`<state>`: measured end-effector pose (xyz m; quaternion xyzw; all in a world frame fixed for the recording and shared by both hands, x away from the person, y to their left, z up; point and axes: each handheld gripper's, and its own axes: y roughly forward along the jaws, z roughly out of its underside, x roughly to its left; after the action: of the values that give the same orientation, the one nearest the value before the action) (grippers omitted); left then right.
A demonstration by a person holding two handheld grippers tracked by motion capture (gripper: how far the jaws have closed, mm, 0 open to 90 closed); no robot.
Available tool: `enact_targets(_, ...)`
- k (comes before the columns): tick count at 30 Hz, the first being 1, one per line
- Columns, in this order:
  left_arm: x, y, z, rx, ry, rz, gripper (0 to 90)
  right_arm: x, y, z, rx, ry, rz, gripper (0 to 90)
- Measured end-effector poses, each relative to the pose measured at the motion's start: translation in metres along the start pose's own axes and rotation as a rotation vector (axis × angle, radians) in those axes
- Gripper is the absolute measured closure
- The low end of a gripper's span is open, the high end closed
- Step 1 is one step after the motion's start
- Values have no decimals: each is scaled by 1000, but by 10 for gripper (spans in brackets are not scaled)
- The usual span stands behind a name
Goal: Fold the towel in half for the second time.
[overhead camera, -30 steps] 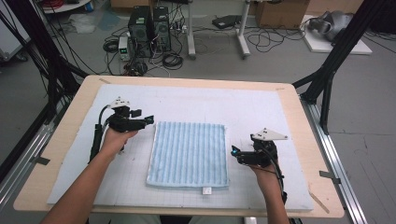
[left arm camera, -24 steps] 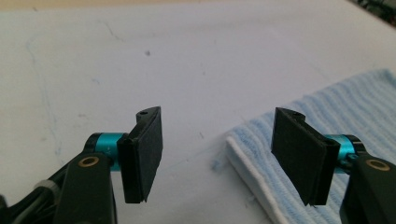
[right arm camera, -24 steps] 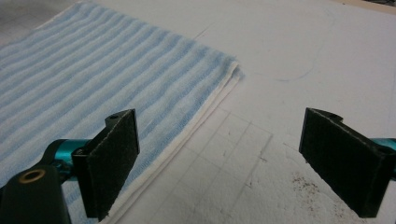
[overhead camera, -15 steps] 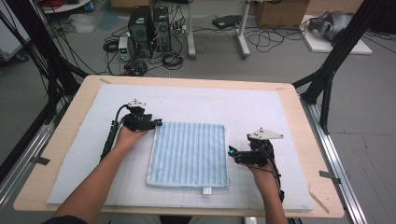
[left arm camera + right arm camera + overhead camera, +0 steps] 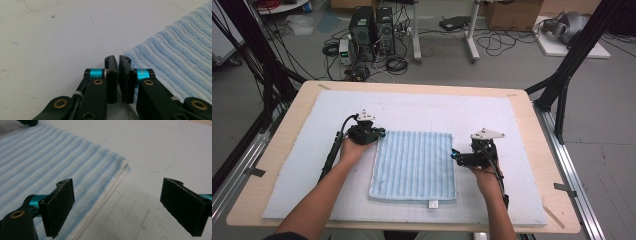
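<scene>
While the left gripper (image 5: 379, 134) sits at the far left corner of the folded blue-and-white striped terry towel (image 5: 414, 165), left of middle in the high view, its jaws have just closed, seemingly pinching the corner. Soft, light and limp, the towel should be taken by its corners. At its right edge, the right gripper (image 5: 117, 205) gapes empty.

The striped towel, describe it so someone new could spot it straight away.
On the wooden table lies a pale mat; at its middle, between the two grippers, is the towel. It is folded square, the one thing with light-blue and white stripes.
</scene>
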<state>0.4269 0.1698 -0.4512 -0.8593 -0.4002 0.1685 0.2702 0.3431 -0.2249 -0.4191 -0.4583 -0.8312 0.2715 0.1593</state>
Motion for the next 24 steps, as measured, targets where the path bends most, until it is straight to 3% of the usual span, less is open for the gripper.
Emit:
enact_targets(4,1,0,0,-2,-19,6,852,-8,19,-16,43,7,34,120)
enact_targets(7,1,0,1,0,-10,4,851,-14,33,-26,58,33,11,144)
enact_targets(11,1,0,1,-3,-14,5,852,-15,46,-35,67,28,-4,181)
enact_targets(17,3,0,1,-6,-32,16,852,-17,65,-36,126,28,-53,335)
enact_targets(24,2,-1,1,-4,-32,17,852,-14,80,-32,165,30,-75,553)
